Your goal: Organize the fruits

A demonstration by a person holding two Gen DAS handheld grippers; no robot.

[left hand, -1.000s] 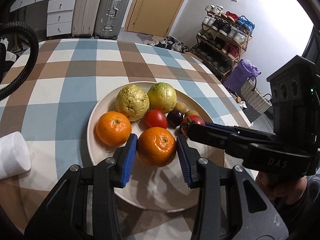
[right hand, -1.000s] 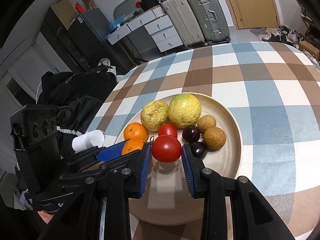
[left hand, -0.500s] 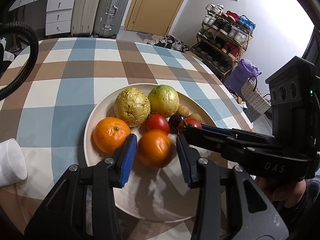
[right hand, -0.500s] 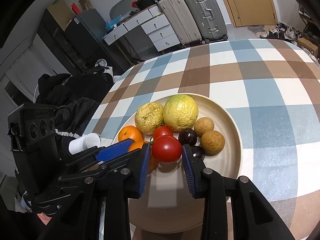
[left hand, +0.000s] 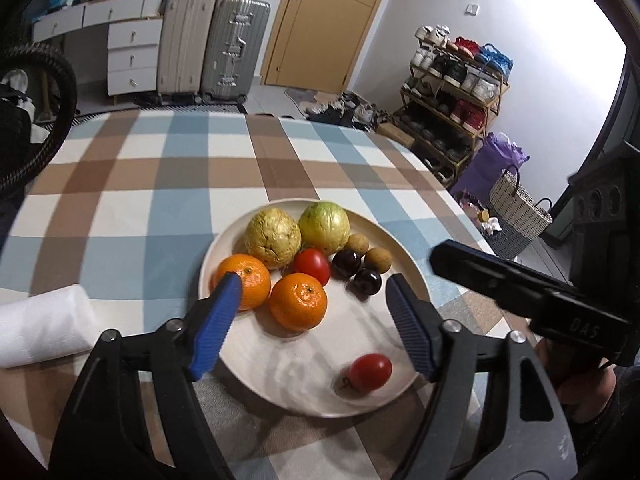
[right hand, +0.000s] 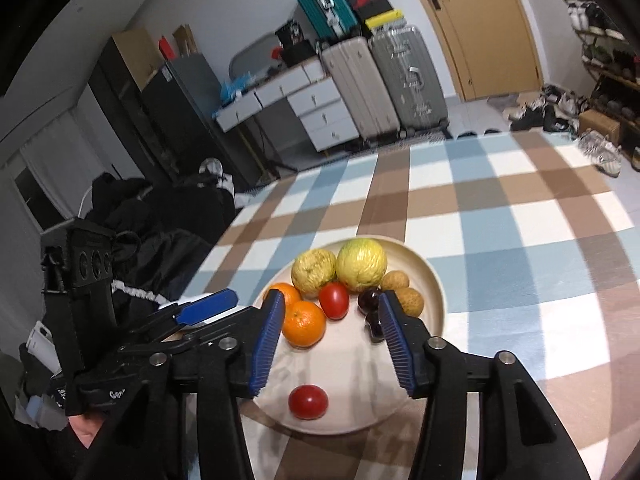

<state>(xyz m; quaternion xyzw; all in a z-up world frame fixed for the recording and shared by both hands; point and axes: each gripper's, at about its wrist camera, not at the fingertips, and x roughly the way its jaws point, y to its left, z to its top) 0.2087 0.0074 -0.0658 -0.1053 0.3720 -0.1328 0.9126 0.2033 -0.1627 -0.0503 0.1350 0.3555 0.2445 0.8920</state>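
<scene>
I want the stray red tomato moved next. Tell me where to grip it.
Grip the lone red tomato across its round middle, coming from above with the right gripper. It lies alone on the beige plate's bare near part, sides free; its stem points sideways in the left view.

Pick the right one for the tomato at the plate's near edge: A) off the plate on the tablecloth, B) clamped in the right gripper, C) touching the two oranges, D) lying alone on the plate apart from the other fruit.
D: the tomato lies by itself on the bare near part of the plate, clear of the oranges, and the right gripper stands open above it, holding nothing.
</scene>
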